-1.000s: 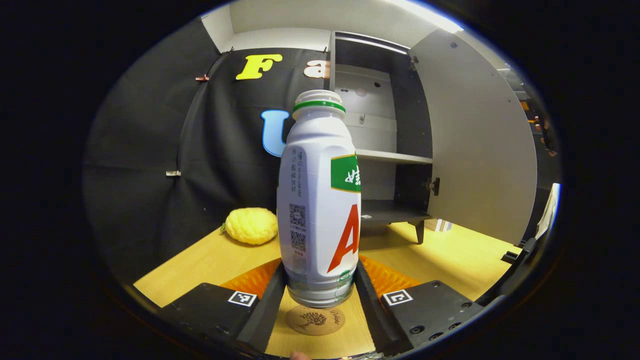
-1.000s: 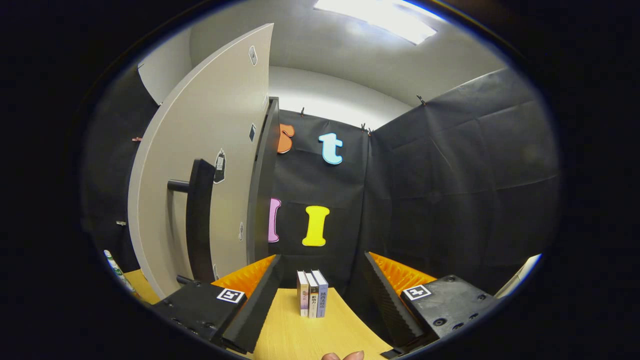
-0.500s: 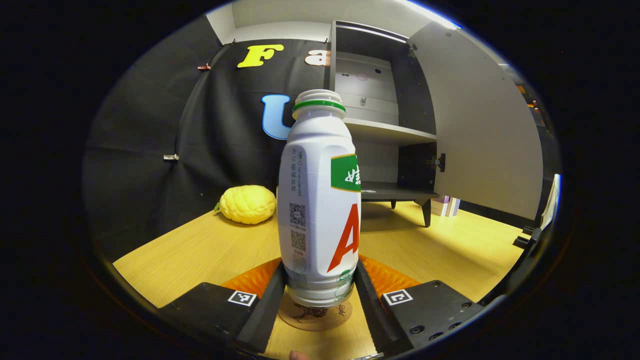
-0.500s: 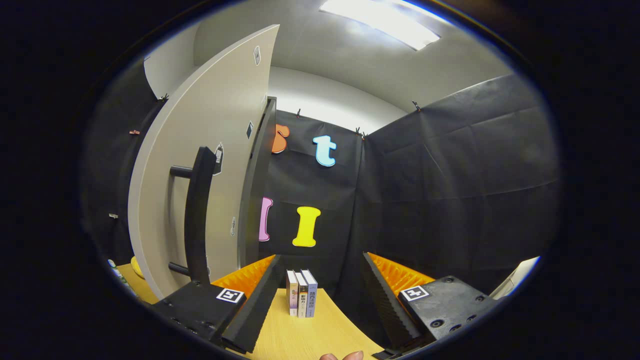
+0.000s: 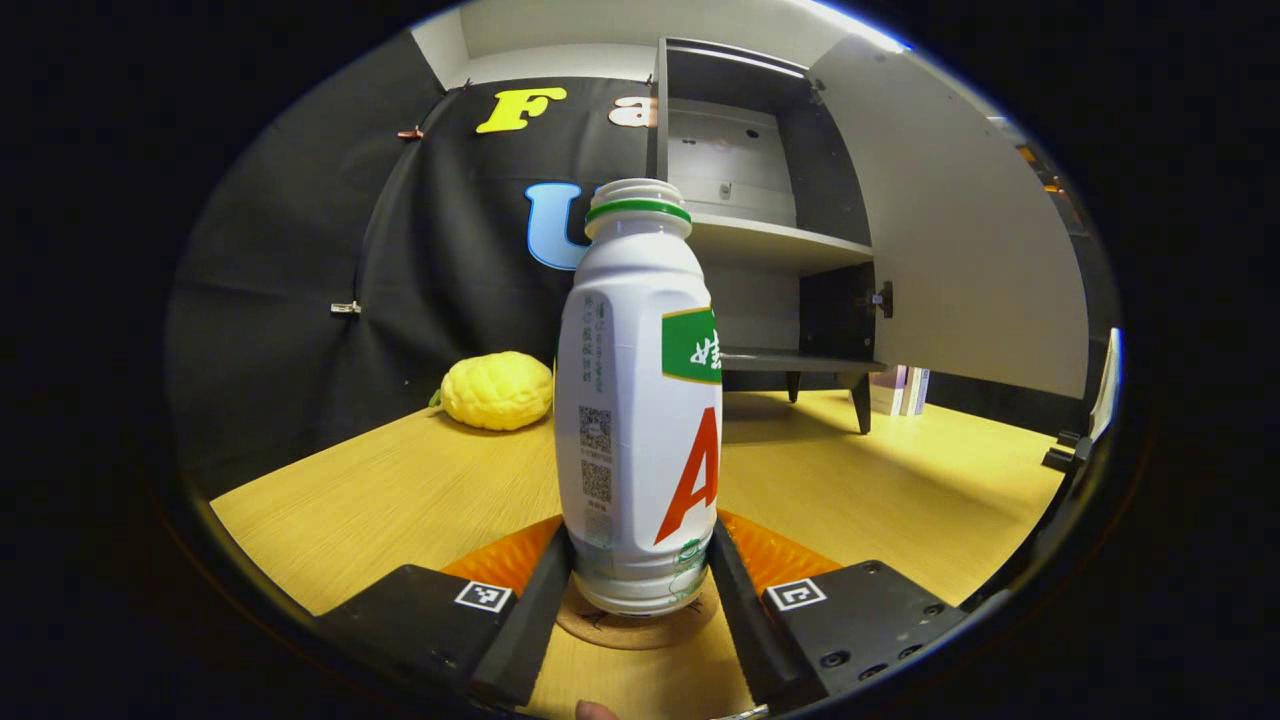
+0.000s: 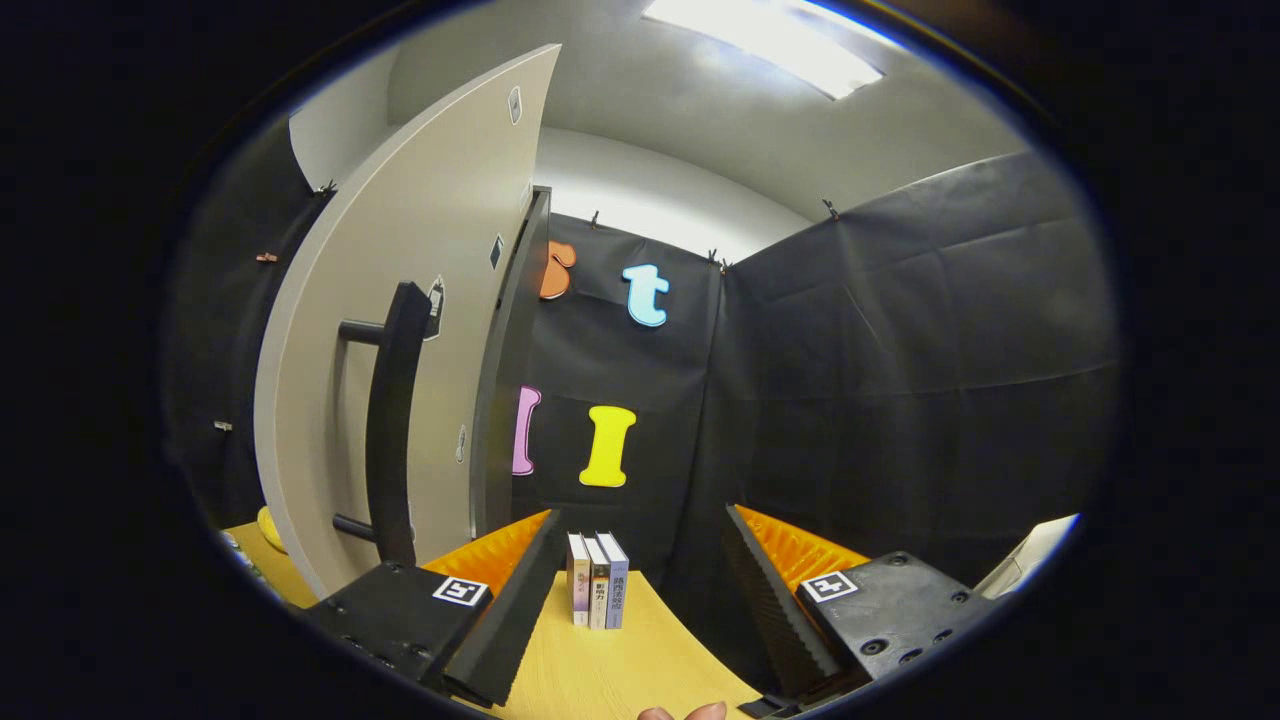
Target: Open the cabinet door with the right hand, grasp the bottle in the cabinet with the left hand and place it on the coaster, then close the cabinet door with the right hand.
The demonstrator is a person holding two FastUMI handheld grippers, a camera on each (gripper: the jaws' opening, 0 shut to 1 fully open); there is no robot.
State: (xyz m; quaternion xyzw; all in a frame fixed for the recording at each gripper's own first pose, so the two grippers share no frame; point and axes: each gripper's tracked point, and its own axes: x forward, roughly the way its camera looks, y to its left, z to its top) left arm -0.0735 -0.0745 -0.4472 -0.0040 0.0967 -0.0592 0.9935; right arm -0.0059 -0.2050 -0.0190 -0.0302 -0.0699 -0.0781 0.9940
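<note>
A white bottle [image 5: 640,400] with a green-ringed neck and a red letter stands upright between the fingers of my left gripper [image 5: 640,575], which is shut on its lower part. Its base rests on or just above the round cork coaster [image 5: 600,630] on the wooden table. Behind it the cabinet [image 5: 760,200] stands with its door [image 5: 950,230] swung open to the right. In the right gripper view my right gripper [image 6: 640,590] is open and holds nothing, just right of the open door [image 6: 400,300] and its dark bar handle [image 6: 385,420].
A bumpy yellow fruit [image 5: 497,390] lies on the table [image 5: 400,490] left of the bottle. Three small books [image 6: 596,594] stand upright on the table ahead of the right gripper, also seen past the cabinet leg [image 5: 858,415]. Black cloth walls close the booth.
The left gripper has lowered the bottle onto the coaster, which is now mostly hidden under the base. The right gripper has drifted slightly; the door handle sits a little closer.
</note>
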